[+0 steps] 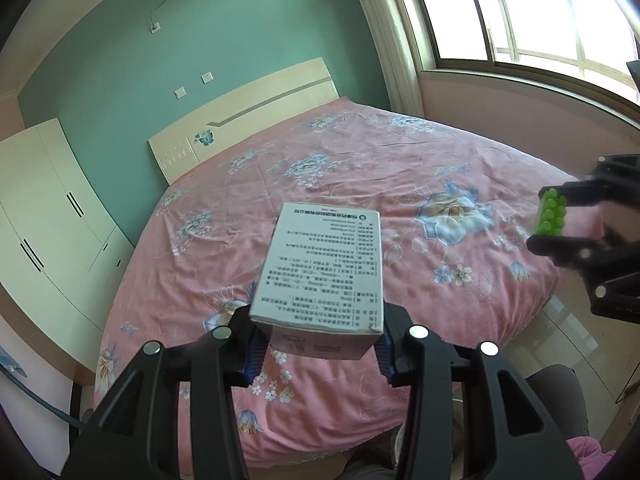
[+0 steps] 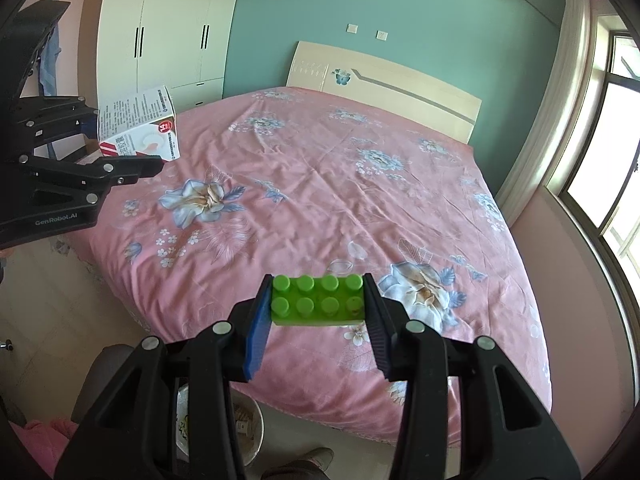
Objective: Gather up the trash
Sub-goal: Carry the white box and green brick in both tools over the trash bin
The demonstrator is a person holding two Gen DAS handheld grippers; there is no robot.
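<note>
**Box and brick held above the bed**

The bed [image 2: 320, 184], covered by a pink floral sheet, is taken as the landmark. To its left, a white wardrobe [image 2: 168, 28] is seen against the wall, and a pale headboard [image 2: 384, 76] is set at its far end before a teal wall.

Over the left side of the bed, the left gripper [image 1: 318, 354] is held with its fingers [image 1: 253, 354] pinching a white printed carton [image 1: 320, 272]. The carton is gripped at its near end and is raised clear of the sheet, its printed face turned upward; in the right wrist view it [image 2: 138, 128] is seen lifted above the bed's left edge.

Nearer the foot of the bed, the right gripper [image 2: 318, 320] is held with its fingers [image 2: 258, 336] pressed against the two short ends of a green studded brick [image 2: 318, 300]. The brick is carried studs up, apart from the sheet.

Below the foot of the bed, a pale bin [image 2: 244, 428] with scraps inside is partly hidden behind the right gripper. To the right of the bed, a bright window [image 1: 540, 12] is seen.
</note>
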